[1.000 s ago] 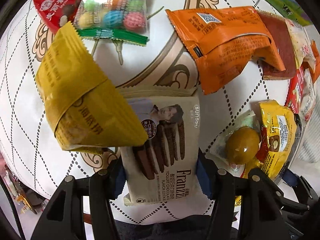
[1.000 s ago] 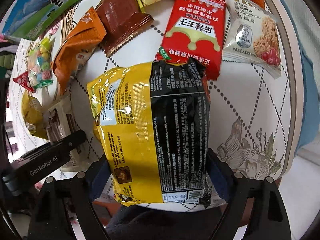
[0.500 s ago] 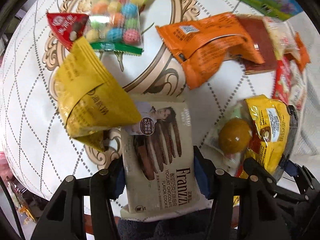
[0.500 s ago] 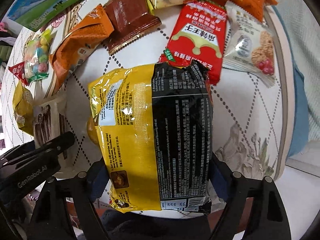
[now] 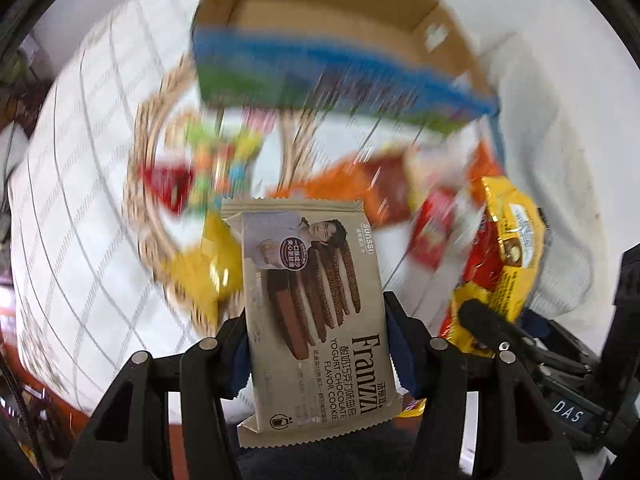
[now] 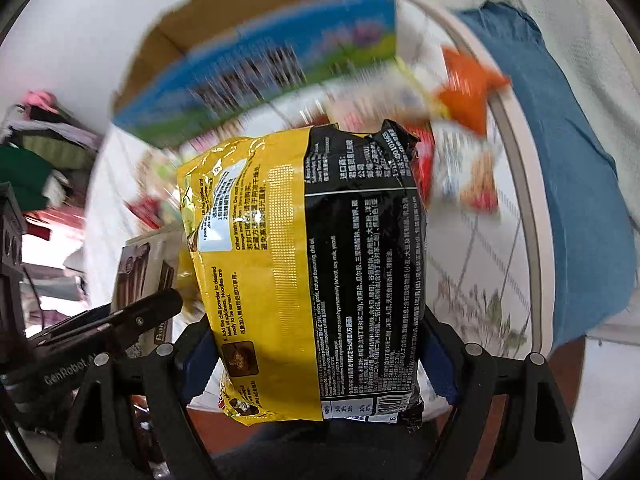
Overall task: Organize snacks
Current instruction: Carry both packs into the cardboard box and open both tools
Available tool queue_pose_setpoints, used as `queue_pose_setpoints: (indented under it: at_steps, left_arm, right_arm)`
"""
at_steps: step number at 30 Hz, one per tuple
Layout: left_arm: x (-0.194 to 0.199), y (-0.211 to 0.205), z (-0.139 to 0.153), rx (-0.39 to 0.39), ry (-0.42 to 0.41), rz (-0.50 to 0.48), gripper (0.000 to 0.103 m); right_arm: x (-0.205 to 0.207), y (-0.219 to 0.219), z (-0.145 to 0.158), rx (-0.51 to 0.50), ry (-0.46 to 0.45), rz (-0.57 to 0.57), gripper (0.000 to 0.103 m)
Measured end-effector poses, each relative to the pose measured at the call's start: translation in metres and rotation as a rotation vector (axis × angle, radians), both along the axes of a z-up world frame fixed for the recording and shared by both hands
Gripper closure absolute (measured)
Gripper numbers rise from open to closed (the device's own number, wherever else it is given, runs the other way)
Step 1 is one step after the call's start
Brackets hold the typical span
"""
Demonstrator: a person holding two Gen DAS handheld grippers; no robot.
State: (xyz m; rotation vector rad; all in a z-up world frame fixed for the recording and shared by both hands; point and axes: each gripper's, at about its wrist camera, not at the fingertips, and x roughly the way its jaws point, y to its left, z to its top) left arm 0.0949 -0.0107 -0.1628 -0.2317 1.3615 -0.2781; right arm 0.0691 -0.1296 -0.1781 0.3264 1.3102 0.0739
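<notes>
Left gripper (image 5: pixel 316 344) pinches cookie packet (image 5: pixel 314 308) at lower edges. Right gripper (image 6: pixel 320 356) clamps noodle bag (image 6: pixel 308 272). Open carton (image 5: pixel 320 40) at 12 o'clock. Risk: slick wrappers slipping; packets colliding, grippers close together; clipping carton rim.

two grippers, each holding one packet: one beige cookie packet (image 5: pixel 316 320) in the left gripper (image 5: pixel 316 356), one yellow-and-black noodle packet (image 6: pixel 308 276) in the right gripper (image 6: pixel 316 360); one open cardboard box (image 5: pixel 332 40); the blurred loose snacks on the desk (image 5: pixel 80 216) cannot be counted
</notes>
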Motion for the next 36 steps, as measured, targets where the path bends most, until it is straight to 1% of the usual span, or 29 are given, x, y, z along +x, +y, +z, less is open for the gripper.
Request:
queue_pose_setpoints:
  at_steps: [1,3,5,7,10,12,13,14,15,16,17,18,20,21,22,23,27,31,33,34,35,36]
  left_arm:
    - [0.008,0.0,0.01,-0.01,-0.014,0.0,0.049]
    - [0.041,-0.002,0.034,-0.022,-0.049,0.004,0.049]
    - [0.072,-0.009,0.047,-0.014,-0.079,0.01,0.049]
    - [0.113,-0.01,0.057,-0.005,-0.101,0.029,0.049]
    - [0.159,-0.013,0.06,-0.003,-0.101,0.051,0.049]
    - [0.207,-0.016,0.051,-0.007,-0.074,0.077,0.049]
    - [0.22,-0.015,0.05,-0.009,-0.064,0.082,0.049]
    - [0.245,-0.014,0.04,-0.005,-0.043,0.098,0.049]
    - [0.262,-0.014,0.034,0.003,-0.03,0.11,0.049]
    - [0.271,-0.017,0.034,0.009,-0.021,0.109,0.049]
    - [0.285,-0.018,0.025,0.022,-0.008,0.112,0.049]
    - [0.303,-0.017,0.014,0.042,0.01,0.118,0.049]
    - [0.32,-0.019,0.002,0.052,0.034,0.12,0.049]
    - [0.332,-0.017,-0.009,0.062,0.057,0.127,0.049]
    - [0.339,-0.021,-0.013,0.062,0.068,0.127,0.049]
    - [0.347,-0.019,-0.022,0.064,0.088,0.126,0.049]
    - [0.359,-0.024,-0.034,0.091,0.111,0.117,0.049]
    - [0.364,-0.03,-0.041,0.132,0.13,0.102,0.047]
    - [0.364,-0.028,-0.043,0.15,0.128,0.106,0.033]
    - [0.364,-0.026,-0.042,0.147,0.127,0.106,0.017]
    - [0.362,-0.026,-0.041,0.142,0.123,0.105,0.009]
    - [0.361,-0.026,-0.038,0.15,0.114,0.104,0.009]
  right_arm:
    - [0.006,-0.003,0.012,0.017,-0.02,0.001,0.015]
    - [0.021,-0.012,0.042,0.044,-0.063,0.016,0.015]
    - [0.046,-0.012,0.063,0.073,-0.103,0.028,0.015]
    - [0.069,-0.014,0.076,0.078,-0.127,0.04,0.015]
    - [0.119,-0.014,0.095,0.075,-0.167,0.053,0.015]
    - [0.152,-0.015,0.101,0.074,-0.171,0.058,0.015]
    - [0.167,-0.015,0.1,0.076,-0.167,0.059,0.015]
    - [0.195,-0.014,0.097,0.073,-0.158,0.059,0.015]
    - [0.213,-0.013,0.094,0.067,-0.148,0.065,0.015]
    - [0.235,-0.009,0.085,0.059,-0.138,0.063,0.015]
    - [0.262,-0.013,0.075,0.049,-0.116,0.059,0.015]
    - [0.279,-0.013,0.067,0.044,-0.097,0.061,0.015]
    - [0.316,-0.019,0.046,0.038,-0.055,0.05,0.015]
    - [0.331,-0.019,0.036,0.031,-0.034,0.055,0.015]
    - [0.344,-0.017,0.025,0.022,-0.013,0.055,0.015]
    - [0.354,-0.018,0.014,0.016,0.006,0.062,0.015]
    - [0.374,-0.007,-0.016,-0.003,0.064,0.094,0.015]
    - [0.386,0.005,-0.032,-0.013,0.093,0.12,0.015]
    - [0.391,0.011,-0.039,-0.005,0.121,0.144,0.014]
    - [0.396,0.01,-0.044,-0.011,0.135,0.155,0.009]
    - [0.398,0.013,-0.046,-0.026,0.143,0.174,0.006]
    - [0.4,0.017,-0.045,-0.036,0.139,0.183,0.004]
